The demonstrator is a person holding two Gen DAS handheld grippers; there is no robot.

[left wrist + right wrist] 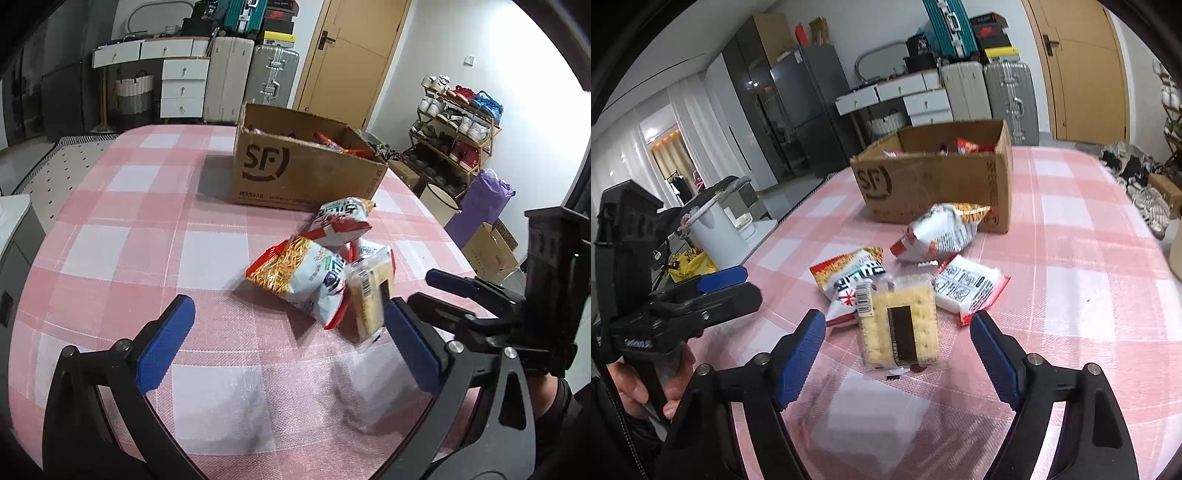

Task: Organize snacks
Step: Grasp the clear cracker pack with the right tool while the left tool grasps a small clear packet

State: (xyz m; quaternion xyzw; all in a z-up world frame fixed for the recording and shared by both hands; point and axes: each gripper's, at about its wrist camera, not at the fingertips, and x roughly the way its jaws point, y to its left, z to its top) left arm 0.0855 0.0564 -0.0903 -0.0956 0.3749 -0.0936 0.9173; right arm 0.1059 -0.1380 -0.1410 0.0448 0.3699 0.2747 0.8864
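Note:
A clear-wrapped cracker pack (899, 328) lies nearest on the pink checked tablecloth (1071, 266), resting against a noodle-snack bag (846, 282). My right gripper (897, 317) is open. Its blue pads (801, 354) flank the crackers with a gap on each side. Behind lie a small white pack (969, 291) and a second snack bag (942, 229). Further back stands an open cardboard box (934, 181) with snacks inside. My left gripper (289, 303) is open above the cloth in front of the noodle-snack bag (299, 277), with the cracker pack (369, 299) by its right finger.
The table's right edge drops to a shoe rack (458, 122), a purple bag (480, 203) and a floor carton (487, 251). Off the left side stand a white bin (713, 225) and a fridge (809, 107). Suitcases (251, 74) and drawers (184, 86) line the back wall.

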